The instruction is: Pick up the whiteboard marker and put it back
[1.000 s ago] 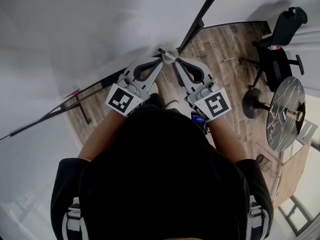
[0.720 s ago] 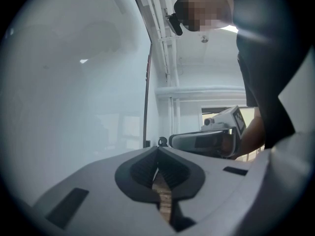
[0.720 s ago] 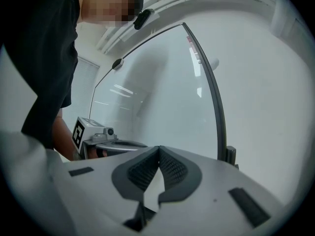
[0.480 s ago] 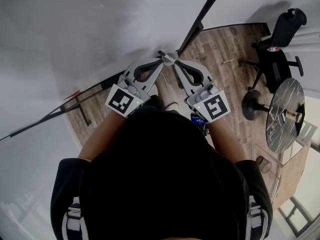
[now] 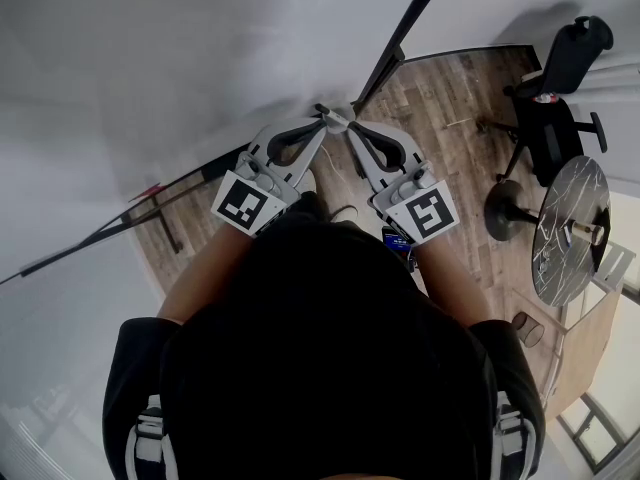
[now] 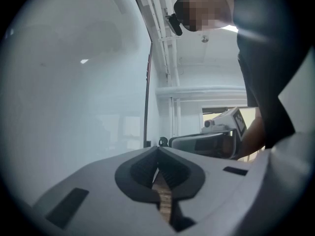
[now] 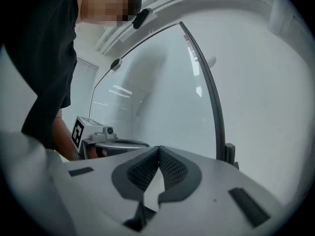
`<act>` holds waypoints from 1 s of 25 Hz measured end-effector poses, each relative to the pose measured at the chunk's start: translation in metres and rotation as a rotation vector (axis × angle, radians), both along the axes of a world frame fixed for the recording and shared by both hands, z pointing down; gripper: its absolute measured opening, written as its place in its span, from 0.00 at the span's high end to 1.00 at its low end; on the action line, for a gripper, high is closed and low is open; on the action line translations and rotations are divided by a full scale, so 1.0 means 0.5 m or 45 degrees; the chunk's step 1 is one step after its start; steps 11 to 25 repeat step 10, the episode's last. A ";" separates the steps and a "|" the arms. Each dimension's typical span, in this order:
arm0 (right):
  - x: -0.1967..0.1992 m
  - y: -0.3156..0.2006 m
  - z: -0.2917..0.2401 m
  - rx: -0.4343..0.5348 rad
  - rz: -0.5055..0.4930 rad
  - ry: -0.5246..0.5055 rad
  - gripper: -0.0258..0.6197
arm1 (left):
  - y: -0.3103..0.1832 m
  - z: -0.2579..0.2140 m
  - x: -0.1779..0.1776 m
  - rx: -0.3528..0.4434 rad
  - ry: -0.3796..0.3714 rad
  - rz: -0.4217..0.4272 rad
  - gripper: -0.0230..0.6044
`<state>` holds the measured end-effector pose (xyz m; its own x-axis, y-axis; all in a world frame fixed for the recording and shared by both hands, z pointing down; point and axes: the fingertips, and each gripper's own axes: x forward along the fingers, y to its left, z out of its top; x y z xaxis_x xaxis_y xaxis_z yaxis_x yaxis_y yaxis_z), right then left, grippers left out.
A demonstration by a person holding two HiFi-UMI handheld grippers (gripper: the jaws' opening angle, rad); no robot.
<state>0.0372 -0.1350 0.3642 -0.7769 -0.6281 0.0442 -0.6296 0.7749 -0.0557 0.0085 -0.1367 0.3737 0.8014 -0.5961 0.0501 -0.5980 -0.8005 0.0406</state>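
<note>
No whiteboard marker can be made out for certain in any view. A small red item (image 5: 150,185) sits by the lower rail of the whiteboard (image 5: 200,58); it is too small to identify. My left gripper (image 5: 322,118) and right gripper (image 5: 348,124) are held level side by side, tips nearly meeting just before the board's dark side frame (image 5: 400,38). In the left gripper view the left gripper (image 6: 158,148) is shut with nothing between its pads. The right gripper (image 7: 158,148) is likewise shut and empty, with the whiteboard (image 7: 162,92) ahead of it.
A black office chair (image 5: 555,88) and a round marble-topped table (image 5: 572,228) stand at the right on the wooden floor (image 5: 440,98). The person's head and shoulders fill the lower half of the head view.
</note>
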 end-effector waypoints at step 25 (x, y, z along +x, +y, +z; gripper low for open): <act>0.013 -0.003 0.031 -0.024 -0.013 0.024 0.96 | -0.004 0.009 0.004 -0.007 -0.005 -0.003 0.96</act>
